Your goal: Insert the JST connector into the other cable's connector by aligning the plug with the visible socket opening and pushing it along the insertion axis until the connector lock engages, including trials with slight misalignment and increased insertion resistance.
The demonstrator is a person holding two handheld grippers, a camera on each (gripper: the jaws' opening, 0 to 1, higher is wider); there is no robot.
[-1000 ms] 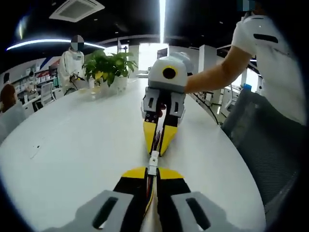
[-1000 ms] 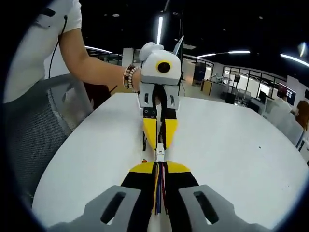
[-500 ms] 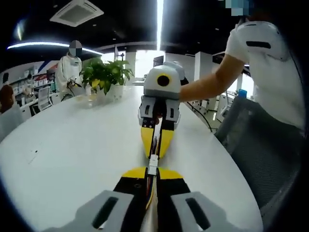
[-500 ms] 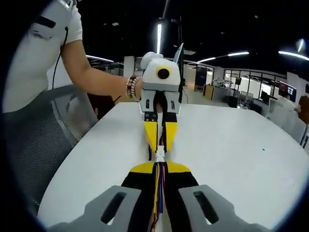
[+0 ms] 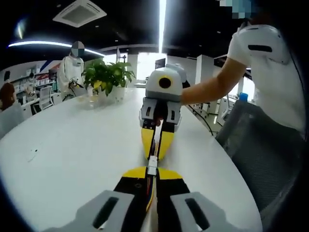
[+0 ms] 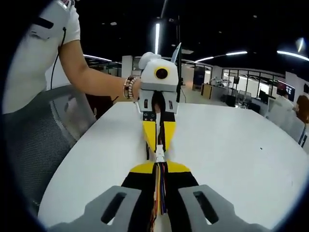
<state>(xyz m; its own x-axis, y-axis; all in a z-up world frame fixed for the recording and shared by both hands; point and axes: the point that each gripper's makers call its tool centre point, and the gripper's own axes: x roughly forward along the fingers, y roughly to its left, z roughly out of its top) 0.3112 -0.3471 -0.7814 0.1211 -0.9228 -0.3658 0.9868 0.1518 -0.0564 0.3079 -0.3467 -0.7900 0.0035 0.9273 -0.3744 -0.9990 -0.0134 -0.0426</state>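
My left gripper (image 5: 152,174) is shut on a cable with coloured wires, and its yellow tips hold a white JST connector (image 5: 152,166) just ahead of them. Facing it tip to tip is my right gripper (image 5: 157,146), shut on the other cable. In the right gripper view, my right gripper (image 6: 159,168) grips a bundle of coloured wires (image 6: 160,195). Their white connector (image 6: 159,155) meets the yellow tips of the left gripper (image 6: 159,140). The two connector halves lie in one straight line and touch. I cannot tell whether they are locked.
Both grippers hover low over a white round table (image 5: 72,145). A potted plant (image 5: 107,75) stands at its far side, with a person (image 5: 71,72) behind it. A grey mesh chair (image 5: 260,150) sits at the table's edge. The operator's arm (image 6: 91,75) reaches in.
Both views have shifted slightly with the hands. The grippers stay tip to tip with the connectors between them, and nothing else has visibly moved.
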